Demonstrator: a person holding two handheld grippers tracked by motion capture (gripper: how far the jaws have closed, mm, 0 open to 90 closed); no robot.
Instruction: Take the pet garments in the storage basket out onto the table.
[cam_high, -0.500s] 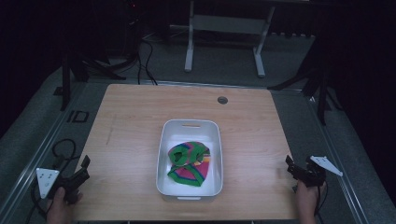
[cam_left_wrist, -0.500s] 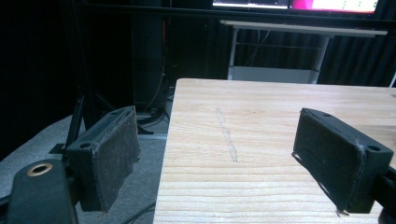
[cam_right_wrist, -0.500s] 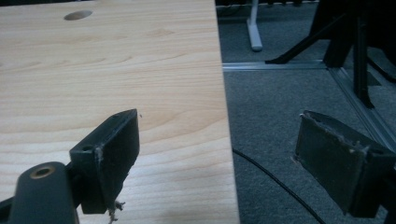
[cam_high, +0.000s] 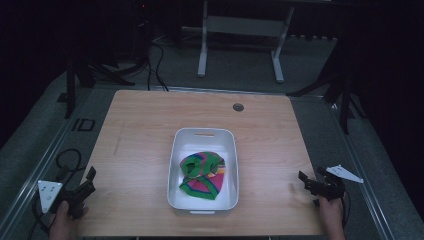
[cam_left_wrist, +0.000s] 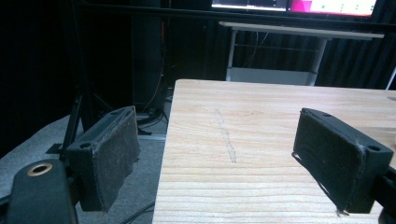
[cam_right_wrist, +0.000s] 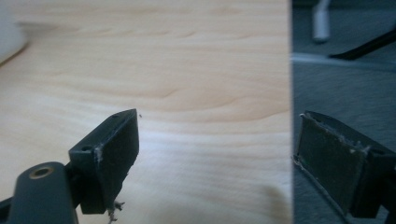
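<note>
A white bin (cam_high: 230, 165) sits at the middle of the wooden table (cam_high: 145, 130). A crumpled green, pink and yellow cloth (cam_high: 201, 172) lies inside it. My left gripper (cam_high: 90, 181) is held at the table's front left corner, open and empty. In the left gripper view its jaws (cam_left_wrist: 217, 116) stand wide apart, straddling the table's left edge. My right gripper (cam_high: 303, 181) hovers at the front right edge, open and empty. The right gripper view has its jaws (cam_right_wrist: 219, 115) spread across the table's right edge, with a blurred white corner of the bin (cam_right_wrist: 7, 39) at upper left.
A small round grommet hole (cam_high: 238, 107) lies near the table's far edge. Behind the table stands a white metal frame (cam_high: 240, 25), with cables (cam_high: 155, 60) and dark stand legs (cam_high: 345, 95) on the grey floor. A faint scratch (cam_left_wrist: 226, 135) marks the wood.
</note>
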